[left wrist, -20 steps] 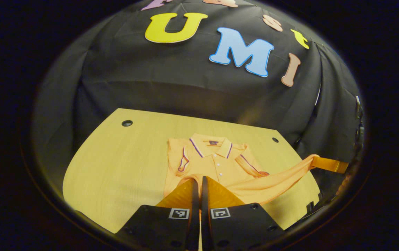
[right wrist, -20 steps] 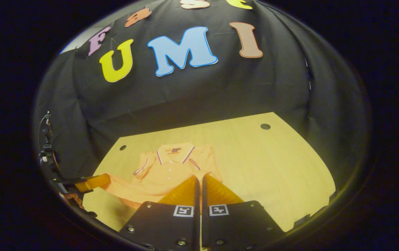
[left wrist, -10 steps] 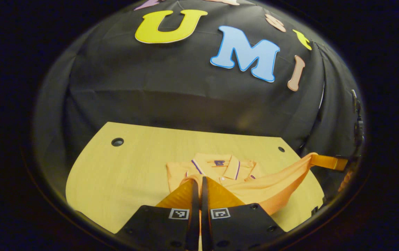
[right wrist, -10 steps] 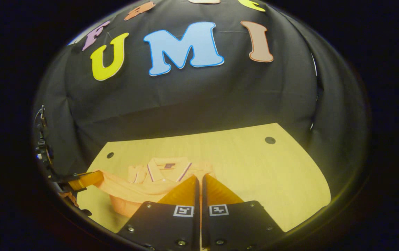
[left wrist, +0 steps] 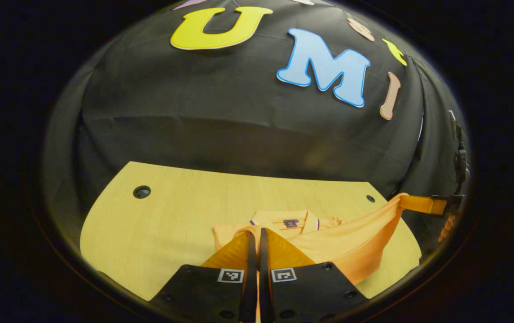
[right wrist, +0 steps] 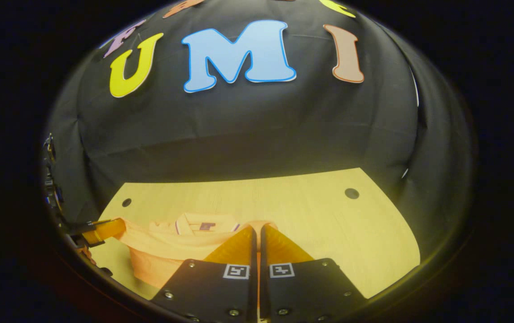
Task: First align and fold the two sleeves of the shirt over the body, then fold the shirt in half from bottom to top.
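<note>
Across the pale wooden surface (left wrist: pixel 171 224) lies an orange polo shirt (left wrist: pixel 351 242), its hem lifted off the wood and stretched as a taut band between the two claws, hanging above the collar (left wrist: pixel 290 220). Left claw (left wrist: pixel 255 233) is pinched narrow on one hem corner; right claw (right wrist: pixel 257 229) is pinched narrow on the other. Small round holes (left wrist: pixel 142 192) mark the surface's far corners.
</note>
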Motion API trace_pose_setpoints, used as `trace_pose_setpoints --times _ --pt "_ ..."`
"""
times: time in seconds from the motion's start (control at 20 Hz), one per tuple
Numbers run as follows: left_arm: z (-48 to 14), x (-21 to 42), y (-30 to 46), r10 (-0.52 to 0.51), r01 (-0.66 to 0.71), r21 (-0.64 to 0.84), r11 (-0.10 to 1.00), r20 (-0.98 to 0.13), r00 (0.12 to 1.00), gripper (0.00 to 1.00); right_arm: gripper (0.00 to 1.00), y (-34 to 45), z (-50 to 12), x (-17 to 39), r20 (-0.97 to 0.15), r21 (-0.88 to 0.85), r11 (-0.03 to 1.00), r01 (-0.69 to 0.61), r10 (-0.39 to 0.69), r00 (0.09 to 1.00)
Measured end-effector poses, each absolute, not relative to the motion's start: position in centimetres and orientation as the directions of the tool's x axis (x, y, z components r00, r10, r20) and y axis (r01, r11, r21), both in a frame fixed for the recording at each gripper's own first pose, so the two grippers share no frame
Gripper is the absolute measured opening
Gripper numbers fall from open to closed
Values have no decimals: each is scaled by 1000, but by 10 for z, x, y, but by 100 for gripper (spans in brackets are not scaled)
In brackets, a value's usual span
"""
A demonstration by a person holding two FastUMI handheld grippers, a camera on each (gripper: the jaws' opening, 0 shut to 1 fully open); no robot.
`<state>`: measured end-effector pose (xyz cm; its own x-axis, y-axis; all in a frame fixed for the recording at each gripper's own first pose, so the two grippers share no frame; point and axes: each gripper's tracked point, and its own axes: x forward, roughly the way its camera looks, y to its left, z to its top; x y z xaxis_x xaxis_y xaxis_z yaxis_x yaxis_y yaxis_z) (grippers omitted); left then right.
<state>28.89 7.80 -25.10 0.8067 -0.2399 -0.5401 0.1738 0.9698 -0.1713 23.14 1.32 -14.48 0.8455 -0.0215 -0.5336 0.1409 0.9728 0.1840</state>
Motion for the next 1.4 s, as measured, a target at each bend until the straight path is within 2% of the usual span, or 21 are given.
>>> trace_pose_setpoints --times 0.6,0.9,1.05,1.1,1.2,1.25,1.3,1.35,1.4 --pt "-281 353 82 -169 143 -90 986 -473 865 9 2 7 -195 292 -581 176 970 165 -33 813" --pt "-320 366 93 -104 107 -25 994 -517 850 8 2 12 -234 301 -644 125 976 178 -57 763" --pt "-326 361 92 -117 119 -31 992 -545 830 8 5 17 -240 296 -667 92 982 166 -63 742" --pt "-322 360 91 -126 125 -39 991 -541 831 13 7 17 -237 295 -663 75 983 165 -74 745" --pt "-313 356 91 -131 136 -30 990 -529 838 25 20 20 -227 294 -643 58 986 157 -83 761" --pt "-308 353 90 -136 143 -28 989 -526 839 32 35 22 -221 293 -637 58 987 152 -81 766" --pt "-302 349 88 -139 147 -25 989 -521 842 46 36 24 -215 289 -630 64 987 145 -73 773" --pt "-292 344 88 -141 151 -20 988 -509 849 48 48 29 -207 286 -617 72 989 132 -60 785" --pt "-281 340 87 -140 154 -12 988 -487 862 61 57 30 -199 283 -600 69 990 121 -56 798"
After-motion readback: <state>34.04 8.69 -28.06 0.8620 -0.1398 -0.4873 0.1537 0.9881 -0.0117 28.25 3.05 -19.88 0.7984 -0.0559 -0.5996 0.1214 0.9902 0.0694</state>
